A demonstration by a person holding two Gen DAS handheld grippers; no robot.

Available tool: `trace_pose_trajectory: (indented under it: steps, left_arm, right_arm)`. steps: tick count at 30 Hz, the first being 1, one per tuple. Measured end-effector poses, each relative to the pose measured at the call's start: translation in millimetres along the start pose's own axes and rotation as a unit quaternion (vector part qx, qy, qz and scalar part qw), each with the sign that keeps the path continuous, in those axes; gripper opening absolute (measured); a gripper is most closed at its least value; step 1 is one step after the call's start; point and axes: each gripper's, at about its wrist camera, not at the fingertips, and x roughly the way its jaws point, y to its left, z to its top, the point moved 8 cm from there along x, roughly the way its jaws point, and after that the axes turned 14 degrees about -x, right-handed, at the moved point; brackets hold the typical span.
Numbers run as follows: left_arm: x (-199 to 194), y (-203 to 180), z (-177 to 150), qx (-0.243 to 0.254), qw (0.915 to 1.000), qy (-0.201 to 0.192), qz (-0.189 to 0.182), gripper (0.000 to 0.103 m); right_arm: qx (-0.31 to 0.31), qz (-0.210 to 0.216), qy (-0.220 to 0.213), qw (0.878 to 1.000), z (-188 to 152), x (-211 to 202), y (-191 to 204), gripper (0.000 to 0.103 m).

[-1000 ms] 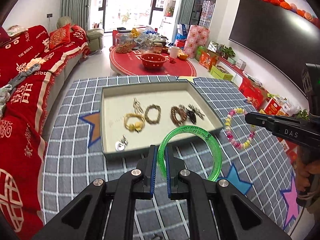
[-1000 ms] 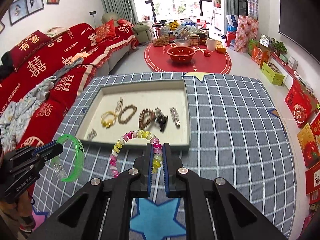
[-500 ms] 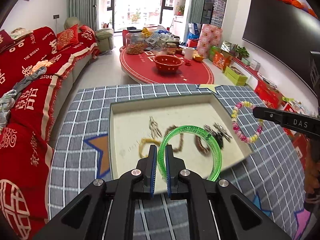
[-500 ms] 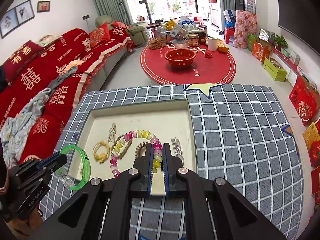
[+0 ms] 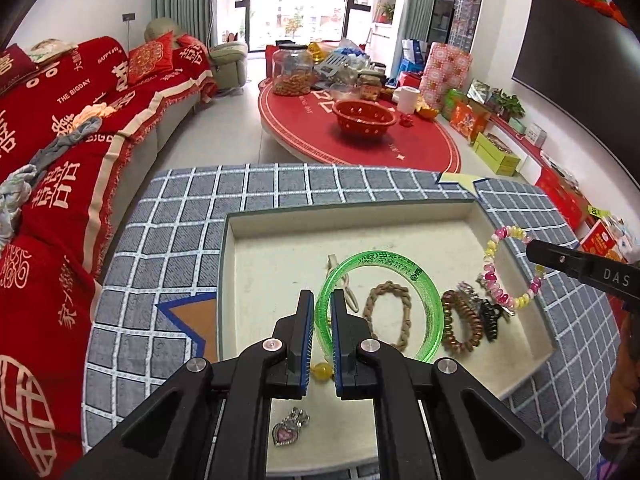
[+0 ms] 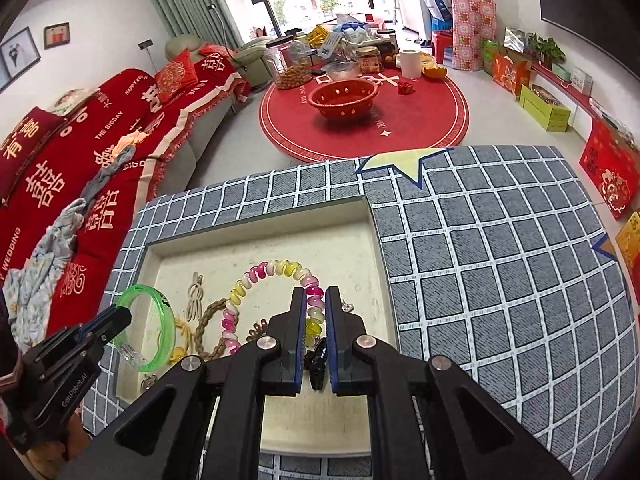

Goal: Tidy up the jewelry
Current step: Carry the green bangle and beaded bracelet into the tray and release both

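The far half of the tray (image 5: 400, 216) floor is bare, leaving open room there between its raised walls. The near half is crowded: a braided brown bracelet (image 5: 390, 314), a brown coil hair tie (image 5: 460, 326), a black claw clip (image 5: 490, 316) and a heart pendant (image 5: 286, 432) lie close together. The checked surface (image 6: 500, 260) right of the tray lies open; the red sofa (image 6: 80, 152) borders its left side.

Matte black left gripper (image 5: 320, 312), blue-lined fingers (image 5: 306, 320), silver screws at the joints. White "DAS" lettering on black right gripper (image 5: 534, 250); "GenRobot.AI" on the left.
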Motion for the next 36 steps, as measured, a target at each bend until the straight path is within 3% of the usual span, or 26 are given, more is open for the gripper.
trace_pose_trajectory:
  steps: [16,31,34,36]
  left_arm:
    - [39,0,-6,0.022,0.9985,0.004,0.051,0.021]
    - [40,-9,-12,0.046,0.9966,0.0,0.068,0.022]
    - [34,-11,-10,0.047,0.9966,-0.007,0.066,0.022]
    - [30,-11,-9,0.044,0.9971,-0.013,0.061,0.022]
  right_arm:
    - [0.031,-0.003,0.024,0.999,-10,49,-8,0.01]
    - [0.024,-0.009,0.04,0.999,-23,61,-11,0.012]
    - [0.028,0.0,0.04,0.999,-24,60,-10,0.02]
    - [0.028,0.005,0.035,0.999,-24,58,-8,0.041]
